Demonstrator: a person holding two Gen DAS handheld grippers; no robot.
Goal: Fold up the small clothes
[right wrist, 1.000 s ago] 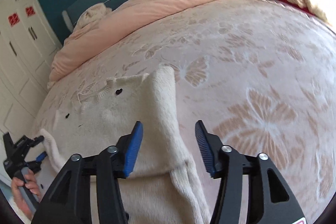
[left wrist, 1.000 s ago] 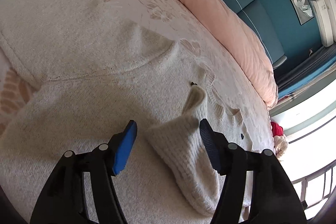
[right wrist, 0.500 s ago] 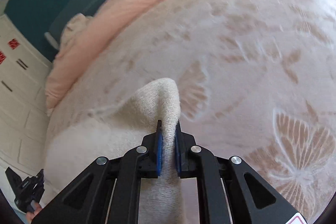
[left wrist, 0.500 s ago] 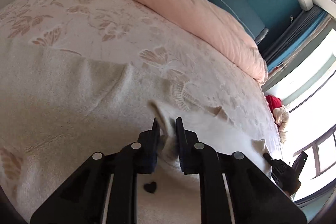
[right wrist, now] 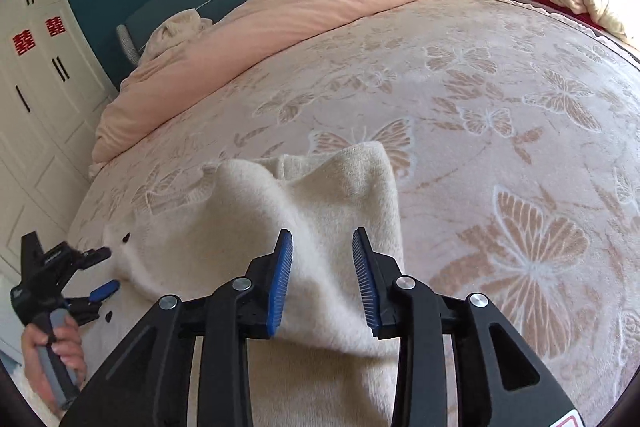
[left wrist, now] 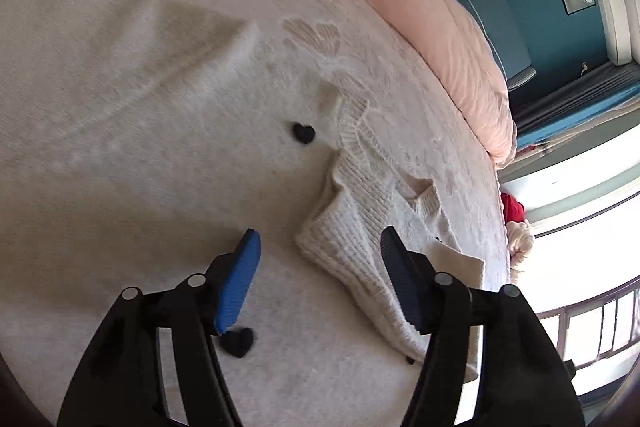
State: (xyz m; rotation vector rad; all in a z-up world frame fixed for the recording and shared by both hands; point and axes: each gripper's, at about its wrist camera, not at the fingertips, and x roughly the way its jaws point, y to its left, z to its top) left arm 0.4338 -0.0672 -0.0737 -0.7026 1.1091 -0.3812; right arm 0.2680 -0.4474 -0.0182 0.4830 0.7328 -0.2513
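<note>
We see both grippers released: left gripper (left wrist: 320,247) fingers spread over the cream sweater's (right wrist: 248,235) folded sleeve (left wrist: 352,227), right gripper (right wrist: 322,247) above its near-right side, on the bed (right wrist: 500,99).

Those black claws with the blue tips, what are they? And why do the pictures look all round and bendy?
They are grippers, like big pinchers. No robot here: a person holds one in each hand and squeezes a handle. You can see the person's hand holding the left gripper at the edge of the right picture.

Each gripper carries a small camera looking out along its two fingers. Its wide lens makes everything look curved. One picture comes from the left gripper, the other from the right gripper.

Below them is a bed with a butterfly blanket and a pink duvet. On the blanket lies a small cream sweater with little black hearts, being folded.

Right now both grippers are open and hold nothing.
</note>
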